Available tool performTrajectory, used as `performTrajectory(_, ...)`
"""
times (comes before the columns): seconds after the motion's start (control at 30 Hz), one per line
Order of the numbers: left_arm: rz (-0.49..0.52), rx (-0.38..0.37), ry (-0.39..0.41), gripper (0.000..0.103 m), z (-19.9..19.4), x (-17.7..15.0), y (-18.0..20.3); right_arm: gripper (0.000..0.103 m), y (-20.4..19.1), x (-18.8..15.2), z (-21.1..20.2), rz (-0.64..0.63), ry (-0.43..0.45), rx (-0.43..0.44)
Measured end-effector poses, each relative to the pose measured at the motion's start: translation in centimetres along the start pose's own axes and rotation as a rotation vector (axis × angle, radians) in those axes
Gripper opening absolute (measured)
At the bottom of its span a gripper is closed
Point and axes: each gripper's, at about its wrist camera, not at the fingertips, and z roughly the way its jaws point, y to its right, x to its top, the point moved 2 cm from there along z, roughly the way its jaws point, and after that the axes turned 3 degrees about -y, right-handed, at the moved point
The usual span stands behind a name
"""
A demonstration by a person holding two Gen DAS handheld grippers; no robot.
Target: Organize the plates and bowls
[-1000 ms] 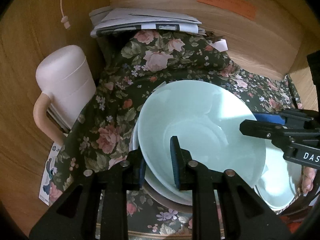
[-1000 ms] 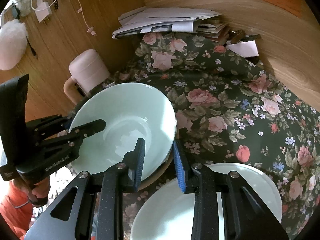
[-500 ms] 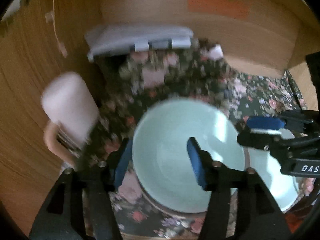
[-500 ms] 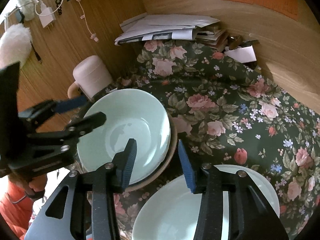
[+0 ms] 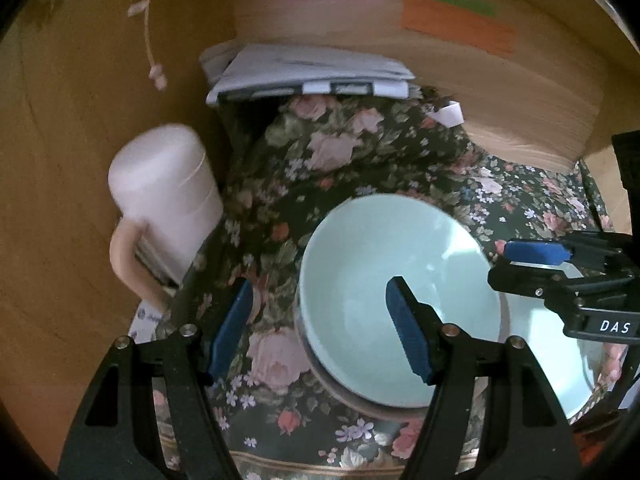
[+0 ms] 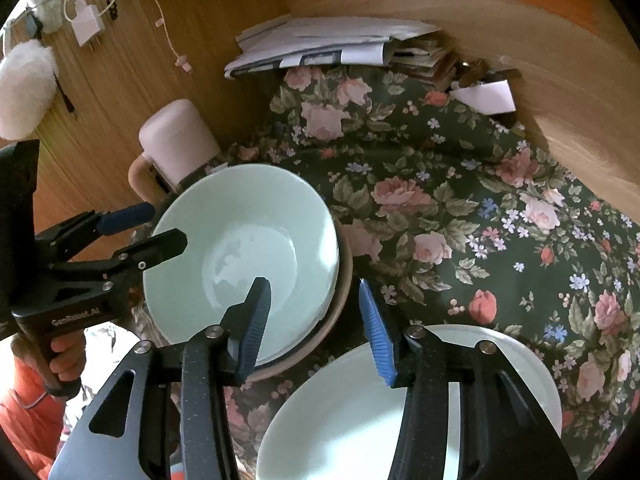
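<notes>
Bowl (image 6: pixel 240 256) nested in brown dish (image 6: pixel 340 304) — both tools spread, gripping nothing.

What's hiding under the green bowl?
The pale green bowl sits in a brown-rimmed dish; only that dish's edge shows, on the flowered cloth. The bowl covers its middle, so anything between them is unseen.

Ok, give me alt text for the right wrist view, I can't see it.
The open right gripper hovers over the near rim of a pale green bowl sitting in a brown dish on a floral cloth. The open left gripper reaches in from the left; a white plate lies nearest.
</notes>
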Motion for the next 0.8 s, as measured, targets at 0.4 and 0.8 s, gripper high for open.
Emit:
performTrajectory(0.4, -0.049, -0.088, -0.077, 0.069, 1.9, -2.3, -0.2, 0.044, 0.0, -0.4, 3.1, 0.013, -0.098, 0.019)
performTrajectory(0.8, -0.107, -0.196, -0.129, 0.052, 3.9, -2.9, -0.4, 0.043, -0.2, 0.0, 5.7, 0.021, -0.13, 0.046)
